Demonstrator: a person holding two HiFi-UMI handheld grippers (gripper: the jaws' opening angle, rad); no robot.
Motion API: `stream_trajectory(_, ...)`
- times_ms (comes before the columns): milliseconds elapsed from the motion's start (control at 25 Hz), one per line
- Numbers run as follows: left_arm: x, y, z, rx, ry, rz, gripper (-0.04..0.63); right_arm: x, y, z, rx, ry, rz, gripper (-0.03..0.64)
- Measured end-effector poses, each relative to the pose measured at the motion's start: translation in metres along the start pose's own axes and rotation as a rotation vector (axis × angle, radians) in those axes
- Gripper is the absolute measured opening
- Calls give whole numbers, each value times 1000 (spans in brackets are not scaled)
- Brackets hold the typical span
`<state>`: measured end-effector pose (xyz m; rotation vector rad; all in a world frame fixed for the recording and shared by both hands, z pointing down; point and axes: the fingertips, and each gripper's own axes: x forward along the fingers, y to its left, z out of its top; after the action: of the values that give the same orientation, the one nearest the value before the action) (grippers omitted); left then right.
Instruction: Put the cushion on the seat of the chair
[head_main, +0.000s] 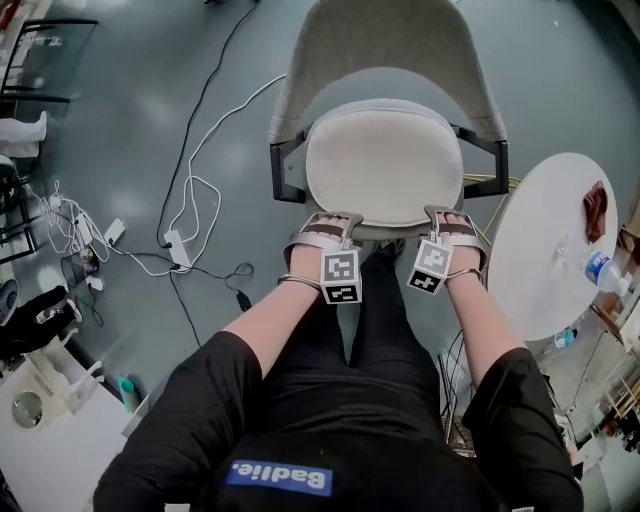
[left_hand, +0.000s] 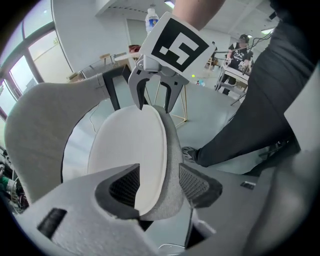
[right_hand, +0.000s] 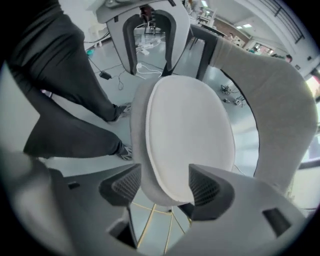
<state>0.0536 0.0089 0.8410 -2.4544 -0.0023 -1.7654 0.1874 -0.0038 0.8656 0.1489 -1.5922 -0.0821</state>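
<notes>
Left gripper (head_main: 335, 218) and right gripper (head_main: 450, 214) gape astride the rim of the smooth oval cushion (head_main: 385, 160) on the felted grey chair (head_main: 390, 45).

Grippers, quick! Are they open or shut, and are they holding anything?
Left gripper: open, with the edge of the cushion between its jaws but not squeezed.
Right gripper: open, also around the cushion's edge, holding nothing.

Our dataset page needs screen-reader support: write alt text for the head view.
A white cushion lies flat on the seat of a grey chair, seen from above. The person's left gripper and right gripper sit at the seat's front edge, jaws open. A round white table with a bottle stands at the right.
</notes>
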Motion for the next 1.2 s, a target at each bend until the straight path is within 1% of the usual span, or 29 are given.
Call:
stream_trajectory(120, -29, 1, 9, -10, -18, 12, 235, -28, 4, 20, 31, -27, -6, 272)
stream_trajectory(280, -72, -5, 24, -11, -46, 15, 235, -73, 7, 48, 4, -52, -23, 272)
stream_trajectory(360, -98, -10, 35, -18, -78, 9, 235, -98, 8, 59, -3, -63, -29, 272)
stream_trajectory(440, -125, -17, 46, -46, -121, 0, 235, -125, 9, 70, 2, -78, -32, 272)
stream_trajectory(520, -152, -18, 49, -86, -154, 7, 235, -153, 4, 81, 31, -109, -50, 272)
stream_trajectory(640, -188, -9, 48, -127, -192, 47, 235, -193, -11, 96, 112, -165, -91, 272)
stream_trajectory(920, -250, 25, 50, -128, -258, 138, 235, -261, -50, 112, 265, -274, -184, 272)
stream_trajectory(960, -259, 29, 51, -141, -268, 150, 235, -271, -53, 114, 290, -295, -188, 272)
stream_trajectory(1040, -279, 37, 53, -193, -293, 167, 235, -295, -60, 121, 365, -354, -181, 272)
stream_trajectory(1120, -300, 50, 59, -260, -333, 183, 235, -322, -72, 128, 462, -434, -171, 272)
stream_trajectory(1200, -322, 69, 67, -308, -380, 206, 235, -350, -90, 133, 539, -516, -172, 271)
